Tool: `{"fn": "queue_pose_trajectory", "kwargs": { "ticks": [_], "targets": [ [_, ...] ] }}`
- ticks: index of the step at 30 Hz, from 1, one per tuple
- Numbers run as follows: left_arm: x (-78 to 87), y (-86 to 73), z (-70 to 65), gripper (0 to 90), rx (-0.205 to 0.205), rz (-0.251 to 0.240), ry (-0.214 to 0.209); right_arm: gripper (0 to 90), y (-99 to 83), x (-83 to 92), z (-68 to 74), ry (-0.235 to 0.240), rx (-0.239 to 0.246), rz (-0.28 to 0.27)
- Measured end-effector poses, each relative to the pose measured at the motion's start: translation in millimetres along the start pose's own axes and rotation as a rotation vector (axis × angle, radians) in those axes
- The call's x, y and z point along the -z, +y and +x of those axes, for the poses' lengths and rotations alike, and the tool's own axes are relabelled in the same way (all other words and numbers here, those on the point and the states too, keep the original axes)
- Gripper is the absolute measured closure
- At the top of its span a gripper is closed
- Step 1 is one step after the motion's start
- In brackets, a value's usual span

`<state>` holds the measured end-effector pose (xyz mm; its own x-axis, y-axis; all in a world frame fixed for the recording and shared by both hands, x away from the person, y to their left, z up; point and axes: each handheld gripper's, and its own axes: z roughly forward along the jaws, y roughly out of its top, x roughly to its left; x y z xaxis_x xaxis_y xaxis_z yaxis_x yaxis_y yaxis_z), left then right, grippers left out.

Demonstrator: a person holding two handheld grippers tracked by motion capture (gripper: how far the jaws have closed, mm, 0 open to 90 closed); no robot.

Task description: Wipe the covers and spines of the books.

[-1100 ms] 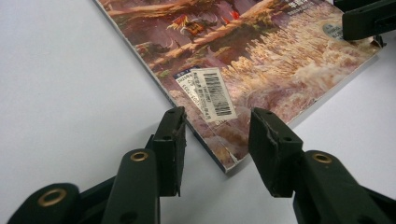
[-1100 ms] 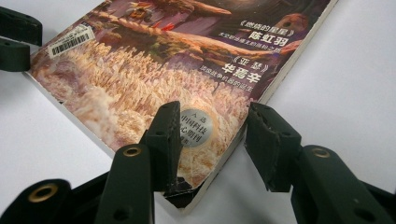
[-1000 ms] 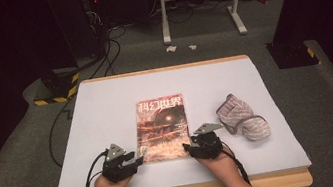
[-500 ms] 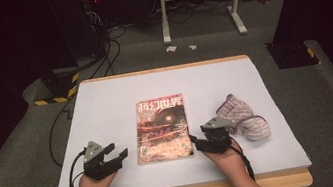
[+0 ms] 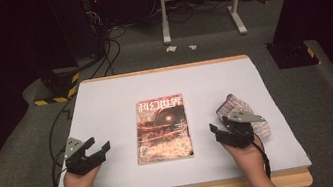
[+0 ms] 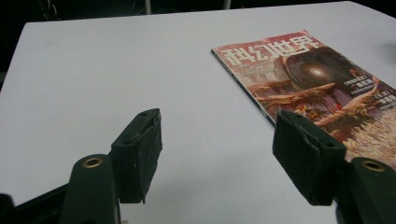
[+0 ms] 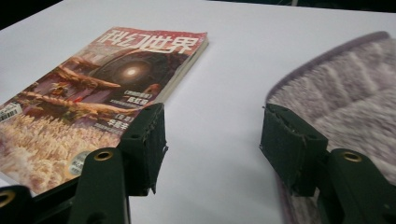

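Magazine (image 5: 162, 129) lies flat and closed, cover up, mid-table (image 5: 104, 98); left claw (image 5: 96, 150) stands off its left edge and right claw (image 5: 219, 130) off its right, between it and the grey knitted cloth (image 5: 238, 112) (which sits close beside the right claw). Both claws have just been opening and are spread with nothing between the jaws. Judgement: hands are clearing away, so lift straight off and outward, keep the right claw from snagging the cloth, and leave the magazine undisturbed

Bright table (image 5: 105, 103) amid darkness (soft close-up blur)
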<state>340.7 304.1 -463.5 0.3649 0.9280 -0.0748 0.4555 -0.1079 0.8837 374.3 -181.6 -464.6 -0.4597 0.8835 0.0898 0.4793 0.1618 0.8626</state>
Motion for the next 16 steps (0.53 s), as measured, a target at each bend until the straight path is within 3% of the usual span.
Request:
{"fn": "queue_pose_trajectory", "kwargs": {
  "ticks": [16],
  "targets": [
    [-6.5,0.8,-4.3,33.4,-0.008,0.011,-0.017,40.2,-2.2,3.6,-2.0,-0.004,0.003,0.0]
  ]
}}
